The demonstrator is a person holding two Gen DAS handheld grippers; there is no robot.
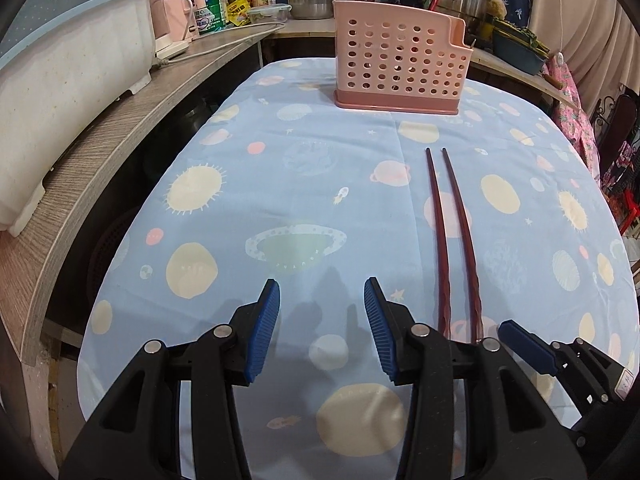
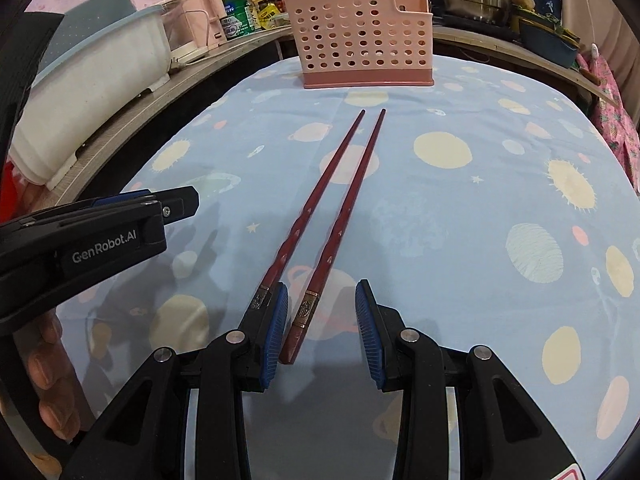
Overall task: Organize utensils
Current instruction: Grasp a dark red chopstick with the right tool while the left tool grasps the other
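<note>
1. Currently, the pick-up step is judged in hand: right gripper [image 2: 321, 328] is set over the near ends of two chopsticks [image 2: 340, 196], jaws apart, one stick between them, unclamped.
2. Left gripper [image 1: 322, 332] is held beside, jaws apart, empty.
3. Next, closure on a thin, dark-red lacquered stick is called for.
4. Perforated pink plastic holder [image 2: 362, 46] is noted at the table's far edge.

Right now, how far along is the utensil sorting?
Nothing looks done: both chopsticks lie on the cloth, well short of the pink holder. In hand: the right gripper is open with one chopstick's butt end between its fingers and the other chopstick just outside the left finger. The left gripper is open and empty. Left: grasp, lift, drop into the holder.
</note>
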